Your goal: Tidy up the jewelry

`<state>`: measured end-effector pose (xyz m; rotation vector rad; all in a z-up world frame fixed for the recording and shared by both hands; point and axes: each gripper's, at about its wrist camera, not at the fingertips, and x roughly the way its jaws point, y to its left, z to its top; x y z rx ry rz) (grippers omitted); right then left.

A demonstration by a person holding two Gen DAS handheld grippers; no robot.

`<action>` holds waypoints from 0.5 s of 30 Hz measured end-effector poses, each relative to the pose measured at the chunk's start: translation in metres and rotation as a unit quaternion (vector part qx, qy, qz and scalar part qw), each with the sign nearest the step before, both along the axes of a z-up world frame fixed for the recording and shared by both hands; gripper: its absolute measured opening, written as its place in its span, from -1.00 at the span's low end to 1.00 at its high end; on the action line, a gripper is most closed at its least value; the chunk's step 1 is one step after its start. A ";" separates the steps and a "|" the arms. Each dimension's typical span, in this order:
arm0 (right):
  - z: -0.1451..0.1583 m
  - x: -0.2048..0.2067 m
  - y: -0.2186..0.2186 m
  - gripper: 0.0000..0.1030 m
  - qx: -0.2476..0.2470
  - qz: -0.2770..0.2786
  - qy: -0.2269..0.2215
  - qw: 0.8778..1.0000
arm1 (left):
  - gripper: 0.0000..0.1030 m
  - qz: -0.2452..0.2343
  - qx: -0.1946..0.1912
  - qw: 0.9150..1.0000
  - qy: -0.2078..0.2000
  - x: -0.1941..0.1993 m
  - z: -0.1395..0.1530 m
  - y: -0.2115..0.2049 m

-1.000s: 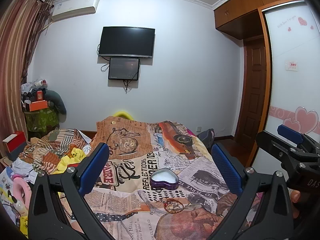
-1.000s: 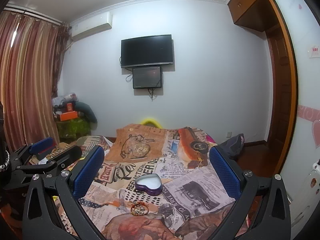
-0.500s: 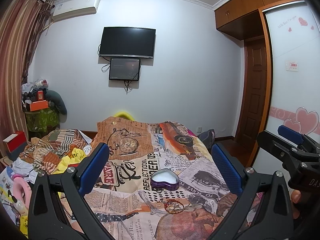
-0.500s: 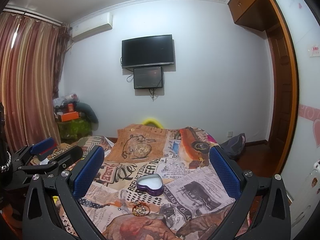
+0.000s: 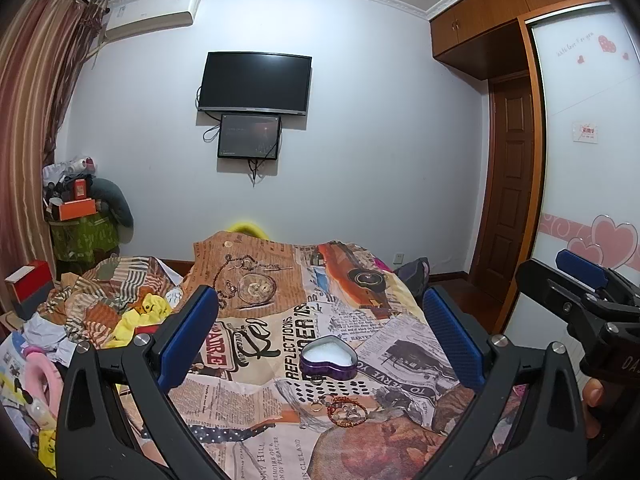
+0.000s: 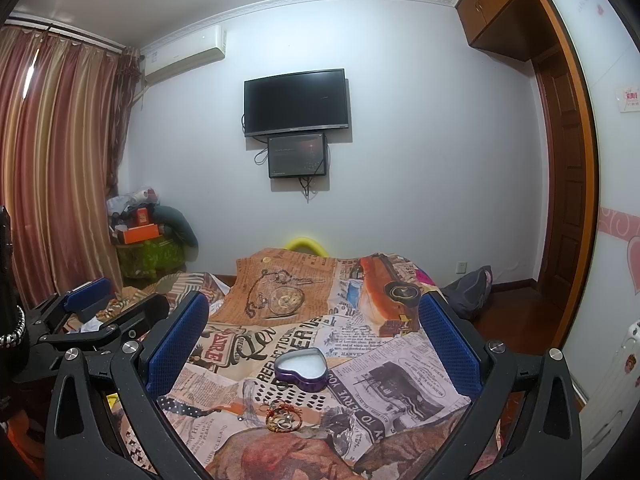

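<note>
The left gripper (image 5: 320,332) is standing wide open above the bed (image 5: 256,320), its blue pads (image 5: 188,336) holding nothing; the right gripper (image 6: 312,340) is gaping just as wide, also holding nothing. In both views a purple heart tin (image 5: 329,358) is sitting lidless on the printed bedspread at lower centre of the frame, its pale lining showing; just below it in the frame a red bracelet (image 5: 347,412) is lying flat on the cloth with small rings (image 5: 316,408) beside and inside it, close to the tin but not touching it as far as I can tell. The left view is showing what the right one is not: the other gripper poking in at the right edge, with fingertips (image 5: 592,394) of a hand beneath it, a heap of crumpled clothes (image 5: 104,312) at lower left, and a red box (image 5: 28,284) at the left edge. The right view is instead catching the left gripper side-on at lower left, a beaded band (image 6: 14,328) at the left edge, and much more of the striped curtain (image 6: 60,160) filling the left of the frame. Both are showing a dark TV (image 6: 295,102) on the far wall with a small screen (image 6: 297,156) under it.
</note>
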<state>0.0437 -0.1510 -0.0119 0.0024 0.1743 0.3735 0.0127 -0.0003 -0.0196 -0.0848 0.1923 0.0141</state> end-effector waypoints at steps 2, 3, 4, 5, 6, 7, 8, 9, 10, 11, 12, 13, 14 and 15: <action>0.000 0.000 0.000 1.00 0.000 -0.001 0.000 1.000 | 1.00 0.000 0.000 1.000 0.000 0.000 0.000 0.000; 0.000 0.000 0.000 1.00 0.000 -0.001 0.000 1.000 | 1.00 0.000 0.000 1.000 0.000 0.000 0.001 0.000; 0.000 0.000 0.000 1.00 0.000 -0.001 0.000 1.000 | 1.00 -0.001 0.000 1.000 0.001 0.000 0.001 0.000; 0.000 0.000 0.000 1.00 0.000 0.000 0.000 1.000 | 1.00 0.000 0.000 1.000 0.001 0.000 0.001 0.000; 0.000 0.000 0.000 1.00 0.000 0.000 0.001 1.000 | 1.00 0.000 -0.001 1.000 0.001 0.000 0.000 0.000; 0.000 0.000 0.000 1.00 0.001 0.000 0.000 1.000 | 1.00 0.000 -0.001 1.000 0.001 0.000 0.001 0.000; 0.000 0.000 0.000 1.00 0.001 0.000 0.000 1.000 | 1.00 0.000 -0.001 1.000 0.001 0.000 0.000 0.000; 0.000 0.000 0.000 1.00 0.001 0.000 0.000 1.000 | 1.00 0.000 -0.001 1.000 0.001 0.000 0.000 -0.001; -0.001 0.000 0.001 1.00 0.000 0.000 0.000 1.000 | 1.00 0.001 -0.001 1.000 0.001 -0.001 0.000 -0.001; 0.000 0.000 0.001 1.00 0.000 0.000 0.000 1.000 | 1.00 0.001 -0.001 1.000 0.001 0.000 0.000 0.000; 0.000 0.000 0.000 1.00 0.000 0.000 0.000 1.000 | 1.00 0.000 -0.001 1.000 0.001 0.000 0.000 0.000; -0.001 0.000 0.000 1.00 0.000 0.000 0.000 1.000 | 1.00 0.000 -0.001 1.000 0.001 0.000 0.000 0.000; 0.000 0.000 0.000 1.00 0.001 0.000 0.000 1.000 | 1.00 0.000 -0.001 1.000 0.002 0.000 0.000 0.000; 0.000 0.000 0.000 1.00 0.001 0.000 0.000 1.000 | 1.00 0.000 -0.002 1.000 0.002 -0.001 0.000 0.000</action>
